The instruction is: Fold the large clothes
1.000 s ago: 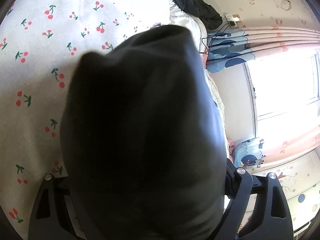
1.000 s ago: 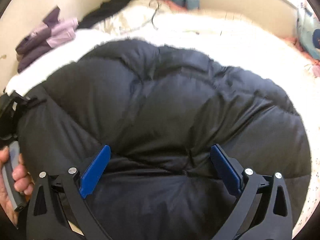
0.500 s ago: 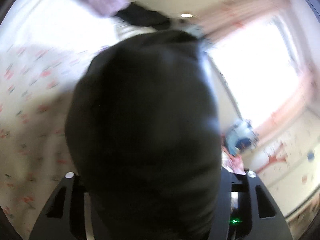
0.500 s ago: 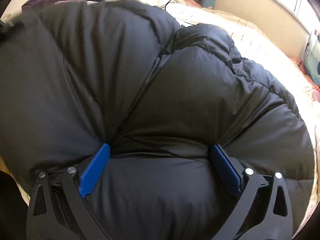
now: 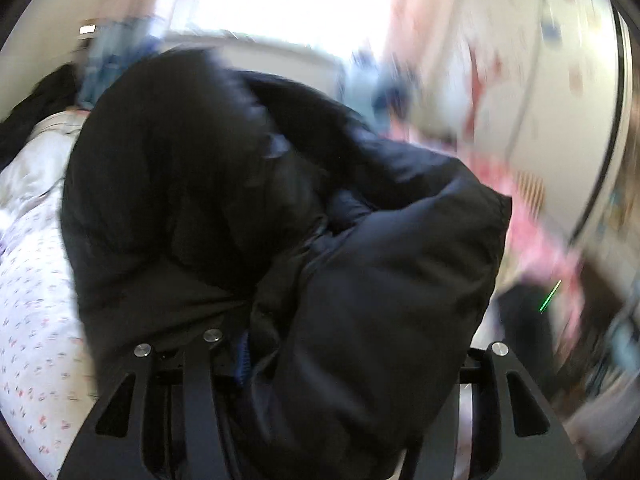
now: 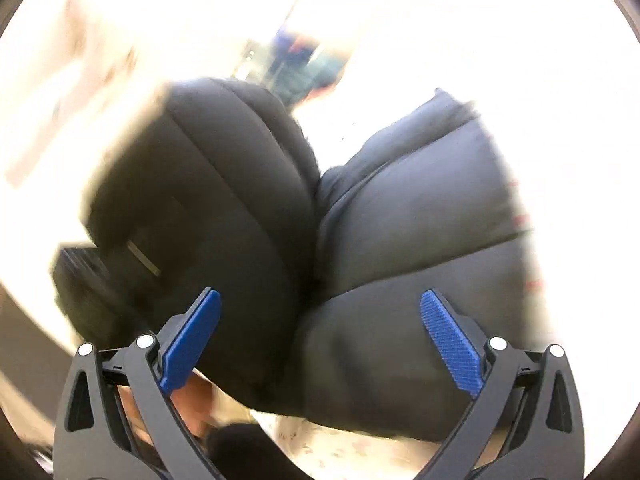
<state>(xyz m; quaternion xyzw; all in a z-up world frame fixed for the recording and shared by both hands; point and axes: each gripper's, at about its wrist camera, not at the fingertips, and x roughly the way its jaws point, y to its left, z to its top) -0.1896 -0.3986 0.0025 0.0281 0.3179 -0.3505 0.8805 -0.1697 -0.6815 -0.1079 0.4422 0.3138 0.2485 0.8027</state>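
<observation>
Puffer jacket bunched between the left gripper's fingers, filling the middle of that view. Bed sheet to its left, below. Same jacket between the right gripper's spread fingers.

The quilted jacket is black, the bed sheet white with small red-and-green print, and the right gripper black with blue pads.
</observation>
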